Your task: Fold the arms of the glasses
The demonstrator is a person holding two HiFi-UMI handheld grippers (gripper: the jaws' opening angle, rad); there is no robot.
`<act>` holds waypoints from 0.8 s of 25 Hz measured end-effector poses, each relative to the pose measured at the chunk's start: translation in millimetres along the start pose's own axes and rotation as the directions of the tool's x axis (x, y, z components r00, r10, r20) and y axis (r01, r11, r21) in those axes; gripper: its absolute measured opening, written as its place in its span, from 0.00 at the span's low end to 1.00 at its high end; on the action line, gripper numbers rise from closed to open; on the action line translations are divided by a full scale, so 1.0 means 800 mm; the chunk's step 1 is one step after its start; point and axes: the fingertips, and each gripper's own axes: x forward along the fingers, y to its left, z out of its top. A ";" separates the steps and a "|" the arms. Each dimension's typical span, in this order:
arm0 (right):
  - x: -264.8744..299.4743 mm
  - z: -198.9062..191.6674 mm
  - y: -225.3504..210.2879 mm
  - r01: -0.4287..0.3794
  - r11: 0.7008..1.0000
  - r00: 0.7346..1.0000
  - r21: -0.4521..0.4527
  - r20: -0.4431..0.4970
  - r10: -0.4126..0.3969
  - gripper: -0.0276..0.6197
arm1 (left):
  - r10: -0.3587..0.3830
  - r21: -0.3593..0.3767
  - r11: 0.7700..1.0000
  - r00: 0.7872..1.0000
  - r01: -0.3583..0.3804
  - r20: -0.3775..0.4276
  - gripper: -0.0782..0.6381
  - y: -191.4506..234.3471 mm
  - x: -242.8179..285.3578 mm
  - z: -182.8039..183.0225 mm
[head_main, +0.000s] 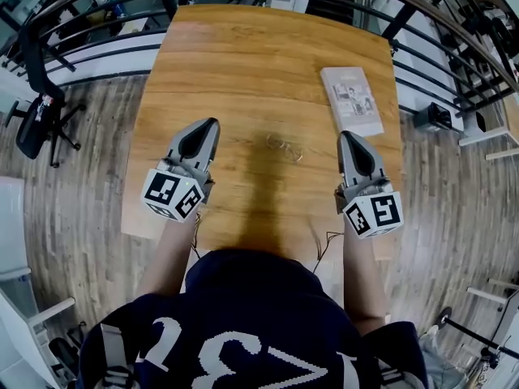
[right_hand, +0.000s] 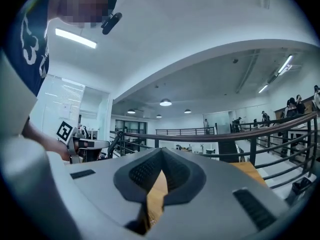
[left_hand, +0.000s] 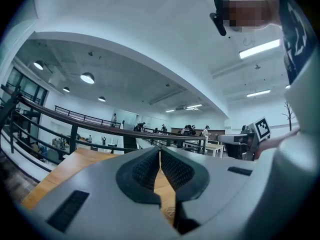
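- My left hand-held gripper [head_main: 208, 130] is clenched, its pads pressed together with nothing between them. It points level, away from me.
- My right hand-held gripper [head_main: 347, 139] is clenched and empty too, and points the same way, parallel to the left.
- The glasses [head_main: 284, 147] lie on the worktop [head_main: 243, 63] in the gap between the two hand-held grippers. They are inboard of each tip and below both, touching neither.
- They look a shade nearer my right tip than my left, but not by much.
- Their long axis runs slantwise across the gap, with the end toward my left farther from me and the end toward my right closer to me.
- The frame is thin wire and too small for me to tell whether the arms are spread or already folded.
- I judge either hand must come down and inward to reach them. The book [head_main: 351, 100] ahead of my right tip lies well clear of that path.
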 end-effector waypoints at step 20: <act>-0.014 0.014 0.002 0.123 0.992 0.992 0.014 0.040 -0.124 0.08 | 0.006 0.039 0.999 1.000 -0.006 0.008 0.14 -0.007 0.008 0.010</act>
